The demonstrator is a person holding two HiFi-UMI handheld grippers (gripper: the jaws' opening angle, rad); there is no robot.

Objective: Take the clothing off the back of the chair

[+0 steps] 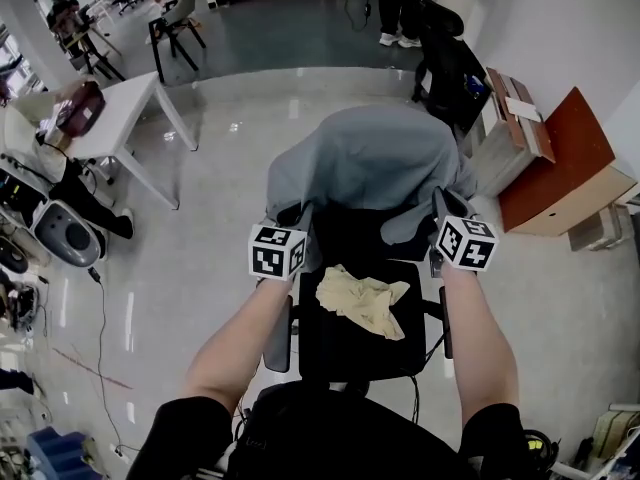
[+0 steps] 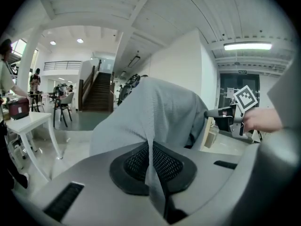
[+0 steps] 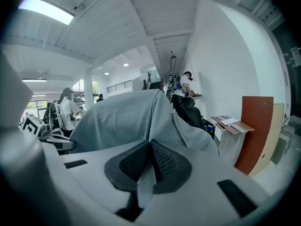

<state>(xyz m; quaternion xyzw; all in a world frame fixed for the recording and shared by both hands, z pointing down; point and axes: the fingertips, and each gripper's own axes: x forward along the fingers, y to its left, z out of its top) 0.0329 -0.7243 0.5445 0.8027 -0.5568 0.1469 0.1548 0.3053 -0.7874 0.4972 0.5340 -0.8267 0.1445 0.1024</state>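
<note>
A grey garment (image 1: 365,158) hangs draped over the back of a black office chair (image 1: 345,353). My left gripper (image 1: 302,213) is shut on a fold at the garment's left side. In the left gripper view the grey cloth (image 2: 155,112) runs down between the dark pads (image 2: 134,166) of the left gripper (image 2: 151,147). My right gripper (image 1: 441,201) is shut on the garment's right side. In the right gripper view a strip of the garment (image 3: 127,117) is pinched in the right gripper (image 3: 150,149).
A crumpled yellow cloth (image 1: 365,300) lies on the chair's seat. A white table (image 1: 120,118) stands at the left. A second black chair (image 1: 450,68) and brown boards and boxes (image 1: 560,158) stand at the right. Cables lie on the floor at the left.
</note>
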